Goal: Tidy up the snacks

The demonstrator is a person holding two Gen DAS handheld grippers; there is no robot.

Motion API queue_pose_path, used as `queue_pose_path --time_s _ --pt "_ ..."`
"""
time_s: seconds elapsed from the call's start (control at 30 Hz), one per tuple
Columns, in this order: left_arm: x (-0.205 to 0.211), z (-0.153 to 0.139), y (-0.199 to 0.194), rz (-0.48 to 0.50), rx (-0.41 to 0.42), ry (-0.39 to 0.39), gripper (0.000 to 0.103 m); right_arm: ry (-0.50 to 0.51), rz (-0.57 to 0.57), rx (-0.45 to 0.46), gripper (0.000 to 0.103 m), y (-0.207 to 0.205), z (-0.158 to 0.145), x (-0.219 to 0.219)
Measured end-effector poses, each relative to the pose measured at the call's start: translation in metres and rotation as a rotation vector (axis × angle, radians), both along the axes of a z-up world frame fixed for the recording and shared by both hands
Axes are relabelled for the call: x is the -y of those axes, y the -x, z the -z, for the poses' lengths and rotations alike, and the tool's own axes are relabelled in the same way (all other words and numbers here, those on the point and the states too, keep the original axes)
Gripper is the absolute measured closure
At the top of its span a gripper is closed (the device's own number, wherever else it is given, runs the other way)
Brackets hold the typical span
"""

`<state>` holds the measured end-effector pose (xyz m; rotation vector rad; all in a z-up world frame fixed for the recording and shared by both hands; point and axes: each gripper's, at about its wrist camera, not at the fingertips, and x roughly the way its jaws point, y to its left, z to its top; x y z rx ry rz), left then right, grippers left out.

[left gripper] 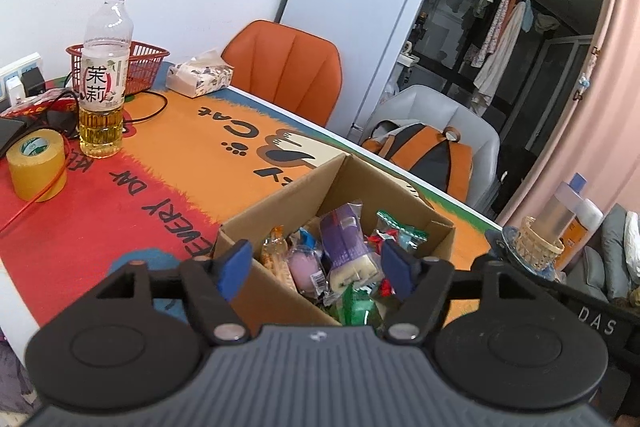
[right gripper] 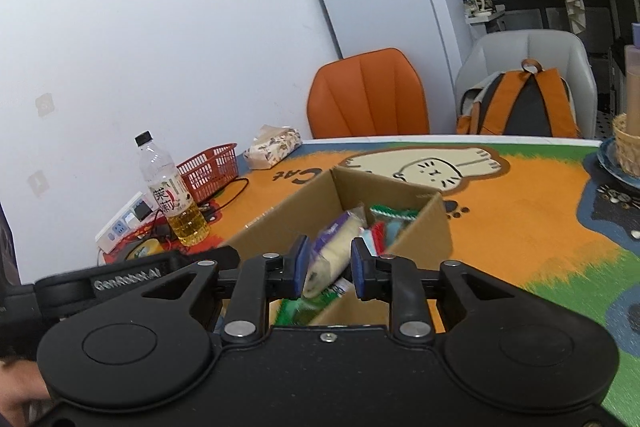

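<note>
Left wrist view: left gripper point(left gripper: 316, 269) hovering low in the frame over the cardboard box point(left gripper: 280, 211), jaws spread, pinching nothing; snack packets lying loose inside, the purple-wrapped roll point(left gripper: 347, 247) at centre.

Right wrist view: right gripper point(right gripper: 329, 269) pinching that same roll point(right gripper: 332, 259) at mid-length, just above the box point(right gripper: 420, 227); probably light, soft, crinkly and slippery, so gripping the cake body rather than the wrapper ends, and not crushing.

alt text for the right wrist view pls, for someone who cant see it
The right gripper is shut on a purple-and-cream wrapped snack, over an open cardboard box of packets. The box sits on a cartoon-cat table mat, with a tea bottle and red basket behind.
</note>
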<state>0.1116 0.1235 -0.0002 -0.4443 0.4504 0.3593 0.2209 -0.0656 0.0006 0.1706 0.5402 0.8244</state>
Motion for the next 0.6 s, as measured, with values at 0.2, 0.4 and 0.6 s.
queue_pose_path --time_s 0.2,0.4,0.6 --pt "0.008 0.000 0.008 0.025 -0.003 -0.002 0.025 0.007 0.038 -0.032 0.071 0.005 0.005 0.023" --pt "0.018 -0.001 0.016 0.049 -0.004 0.001 0.019 0.014 0.072 -0.024 0.049 0.017 0.003 0.045" --pt "0.033 -0.007 0.023 0.086 -0.005 -0.009 0.014 0.015 0.103 -0.007 0.036 0.031 -0.001 0.067"
